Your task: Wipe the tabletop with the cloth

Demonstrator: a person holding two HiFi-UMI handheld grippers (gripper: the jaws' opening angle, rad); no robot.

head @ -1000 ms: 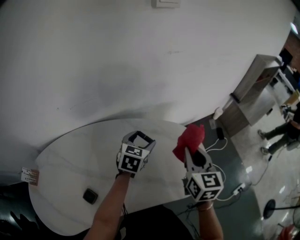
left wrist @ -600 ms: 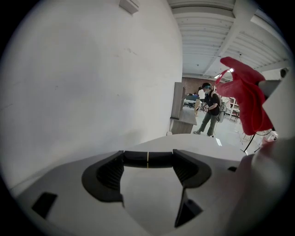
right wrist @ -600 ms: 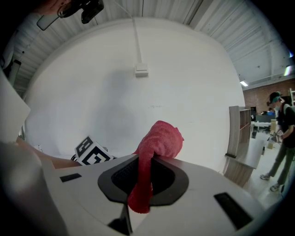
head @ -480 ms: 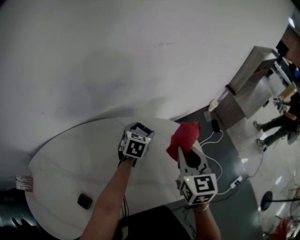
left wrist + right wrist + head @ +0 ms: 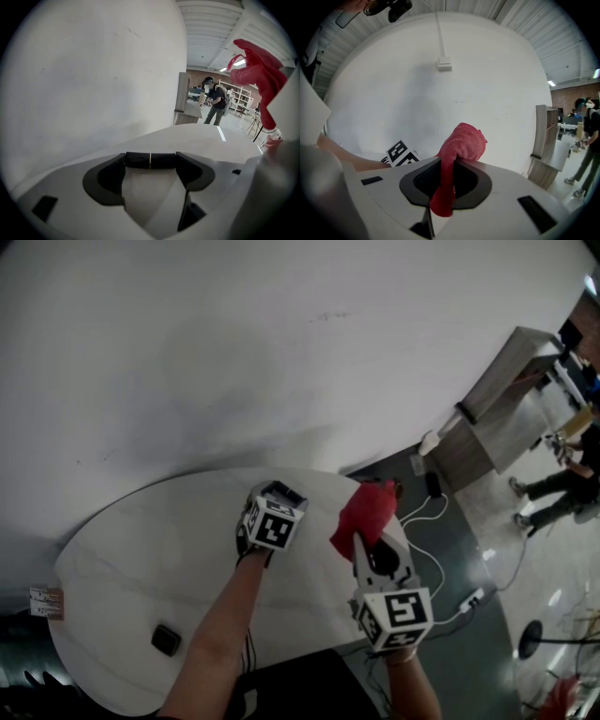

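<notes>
Two hand-held grippers over the white oval tabletop (image 5: pixel 141 549): the right gripper (image 5: pixel 360 542) pinches a crumpled red terry cloth (image 5: pixel 366 512) between its jaws, the bulk bunched past the tips and a tail hanging back through them, held off the surface at the table's right edge. Left gripper (image 5: pixel 276 491) hovers just beside it, jaws pressed together on nothing. Small black square object (image 5: pixel 166 639) lies well apart, near the left end.
</notes>
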